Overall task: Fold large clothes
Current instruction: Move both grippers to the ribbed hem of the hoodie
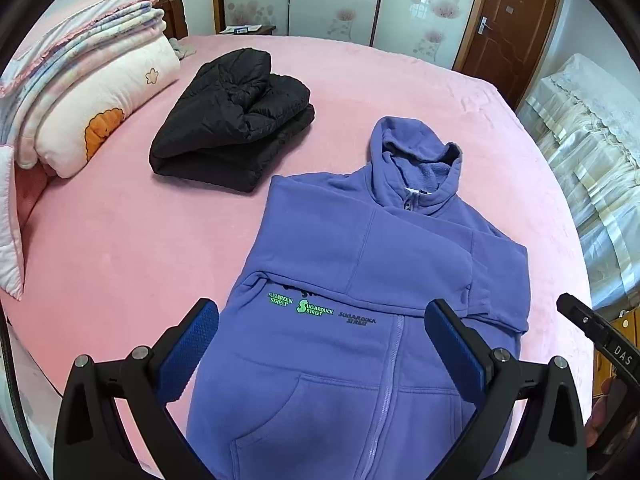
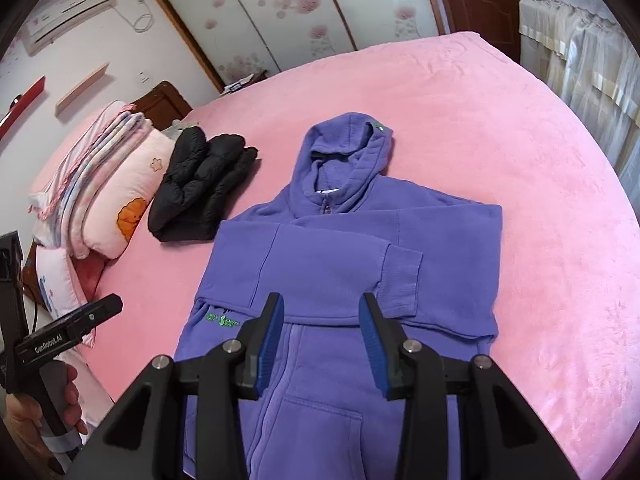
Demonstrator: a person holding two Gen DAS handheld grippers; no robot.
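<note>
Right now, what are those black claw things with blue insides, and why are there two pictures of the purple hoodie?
Those are grabbing tools a person holds, one per hand, each with its own camera. One picture looks past the left gripper, the other past the right gripper. Both are open and hold nothing. Below them on the pink bed lies the purple hoodie, its sleeves folded across the chest. Beside it are a folded black jacket and stacked bedding.
</note>
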